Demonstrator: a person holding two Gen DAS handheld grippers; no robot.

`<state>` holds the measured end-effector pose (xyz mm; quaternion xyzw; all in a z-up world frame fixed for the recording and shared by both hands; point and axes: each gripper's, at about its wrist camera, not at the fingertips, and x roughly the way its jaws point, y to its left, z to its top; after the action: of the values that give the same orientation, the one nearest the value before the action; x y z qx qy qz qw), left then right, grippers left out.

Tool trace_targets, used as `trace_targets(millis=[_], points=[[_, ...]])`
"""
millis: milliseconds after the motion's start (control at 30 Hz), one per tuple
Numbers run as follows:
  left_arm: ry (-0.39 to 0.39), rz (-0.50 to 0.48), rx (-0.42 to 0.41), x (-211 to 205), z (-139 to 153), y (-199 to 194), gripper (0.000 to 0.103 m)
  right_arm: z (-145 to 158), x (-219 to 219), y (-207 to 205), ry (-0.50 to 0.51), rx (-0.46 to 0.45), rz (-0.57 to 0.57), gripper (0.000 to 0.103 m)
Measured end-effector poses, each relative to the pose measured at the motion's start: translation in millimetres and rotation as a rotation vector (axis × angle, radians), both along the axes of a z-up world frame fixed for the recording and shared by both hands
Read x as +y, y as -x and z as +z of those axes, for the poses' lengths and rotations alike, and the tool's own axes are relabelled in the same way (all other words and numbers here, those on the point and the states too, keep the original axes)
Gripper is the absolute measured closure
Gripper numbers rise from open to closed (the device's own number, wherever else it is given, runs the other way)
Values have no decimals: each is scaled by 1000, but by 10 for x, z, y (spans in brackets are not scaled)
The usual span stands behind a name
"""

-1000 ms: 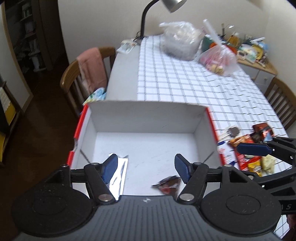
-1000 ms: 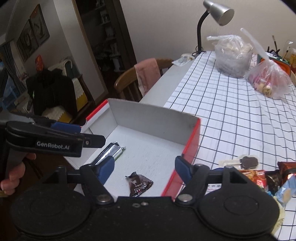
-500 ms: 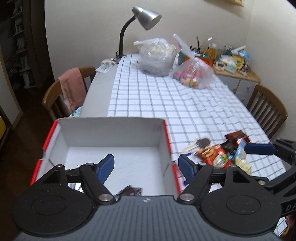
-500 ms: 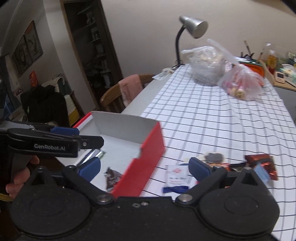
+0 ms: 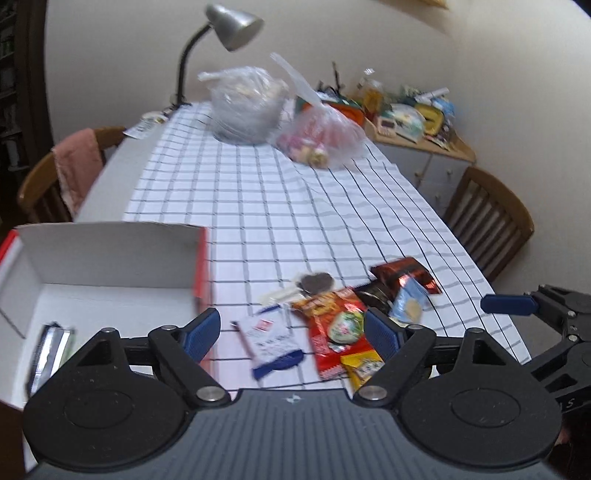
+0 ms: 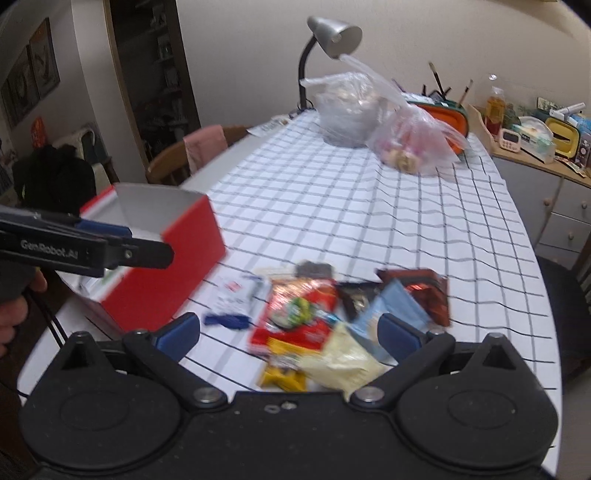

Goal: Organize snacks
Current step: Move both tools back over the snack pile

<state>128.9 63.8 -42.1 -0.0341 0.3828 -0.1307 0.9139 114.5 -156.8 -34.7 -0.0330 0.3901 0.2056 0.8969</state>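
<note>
Both grippers, left gripper (image 5: pixel 291 332) and right gripper (image 6: pixel 290 332), gape empty over seemingly jumbled (blurred) snacks (image 6: pixel 317 325).

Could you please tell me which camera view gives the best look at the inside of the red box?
The left wrist view: it looks down into the red box, showing its white floor and a silver wrapper lying there. The right wrist view shows mainly the box's red outer wall, with the left gripper partly blocking the opening.

One red cardboard box with white inside (image 5: pixel 110 258); two clear knotted plastic bags (image 5: pixel 247 103), (image 5: pixel 321 138); two brown wooden chairs (image 5: pixel 487 225), (image 5: pixel 40 184); one grey gooseneck lamp (image 5: pixel 229 26).
</note>
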Motion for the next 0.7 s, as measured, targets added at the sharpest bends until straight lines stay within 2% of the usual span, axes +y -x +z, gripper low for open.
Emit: trace_targets(millis=[133,333,467,700], points=[[-3,-49,18,-235,-132,-68,18,-149,-166,-45,20,27,26,0],[-71,-95,58,-513,-387,-220,18,-405,-219,-110,75,48,137,0],[-101,-96,106,-631,-555,-361,18,-580,-224,-216,102,75,175,2],[-97,-96,201,-782,-777,-608,19,-785,-225,-376,119,121,218,7]])
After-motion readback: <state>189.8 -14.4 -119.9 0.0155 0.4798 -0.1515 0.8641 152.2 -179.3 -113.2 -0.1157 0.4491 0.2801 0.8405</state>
